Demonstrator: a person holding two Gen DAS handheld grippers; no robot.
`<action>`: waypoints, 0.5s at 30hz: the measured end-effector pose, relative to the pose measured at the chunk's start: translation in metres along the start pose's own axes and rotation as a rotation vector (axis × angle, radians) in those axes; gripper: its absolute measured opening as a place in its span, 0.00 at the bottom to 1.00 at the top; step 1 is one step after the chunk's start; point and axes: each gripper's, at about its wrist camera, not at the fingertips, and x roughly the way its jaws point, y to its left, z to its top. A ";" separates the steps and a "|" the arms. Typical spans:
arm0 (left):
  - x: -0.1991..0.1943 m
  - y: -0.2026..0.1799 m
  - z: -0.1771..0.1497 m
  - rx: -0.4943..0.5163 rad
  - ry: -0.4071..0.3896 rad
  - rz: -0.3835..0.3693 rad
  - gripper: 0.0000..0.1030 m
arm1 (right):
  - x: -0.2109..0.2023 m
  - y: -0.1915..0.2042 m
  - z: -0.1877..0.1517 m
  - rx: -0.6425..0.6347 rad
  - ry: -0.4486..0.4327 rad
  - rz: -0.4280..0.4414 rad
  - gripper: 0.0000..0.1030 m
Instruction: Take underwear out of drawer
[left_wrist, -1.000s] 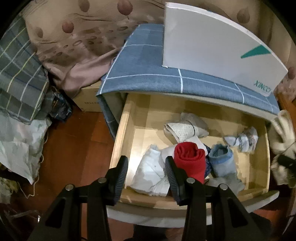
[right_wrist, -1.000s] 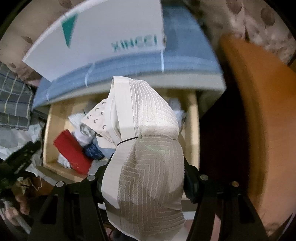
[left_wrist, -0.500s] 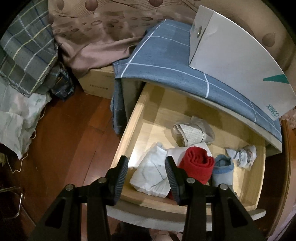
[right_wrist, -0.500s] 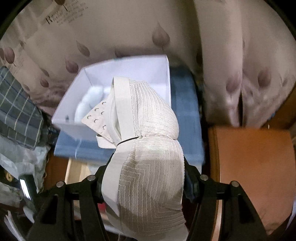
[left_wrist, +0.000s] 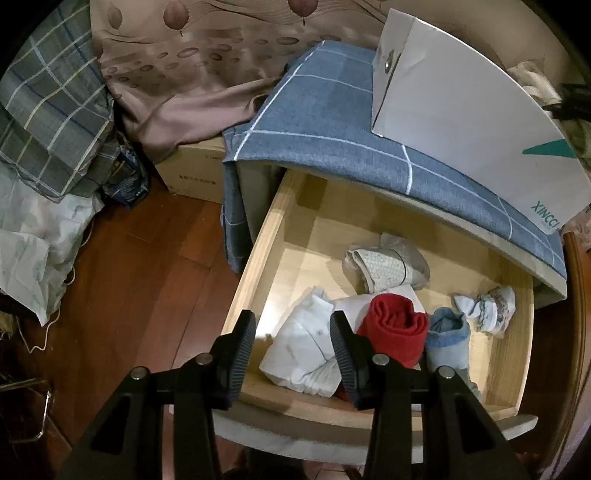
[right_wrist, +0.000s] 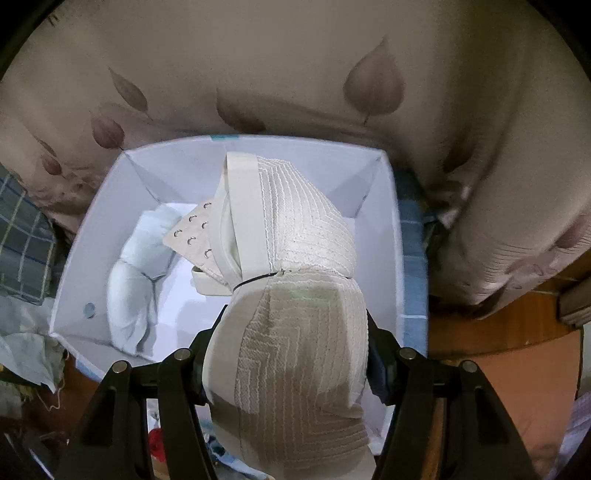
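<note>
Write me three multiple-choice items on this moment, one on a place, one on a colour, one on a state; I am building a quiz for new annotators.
1. Where does the cream bra hang?
A. over the open white box
B. inside the drawer
C. on the wooden floor

2. What colour is the rolled garment beside the left claw?
A. green
B. red
C. black

3. What state is the drawer in?
A. shut
B. pulled open with clothes inside
C. pulled open and bare

Answers:
1. A, the right wrist view shows the bra in the right claw with the box's walls around it below.
2. B, the red roll lies just right of the claw's finger.
3. B, folded items lie on its wooden bottom.
</note>
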 end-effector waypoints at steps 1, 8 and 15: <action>0.001 0.000 0.000 0.003 0.002 0.002 0.41 | 0.011 0.003 0.003 -0.006 0.018 -0.002 0.57; 0.003 0.001 0.001 -0.002 0.006 0.007 0.41 | 0.048 0.013 0.005 -0.055 0.098 -0.058 0.58; 0.003 0.001 0.000 0.004 0.004 0.010 0.42 | 0.055 0.025 0.004 -0.094 0.122 -0.069 0.59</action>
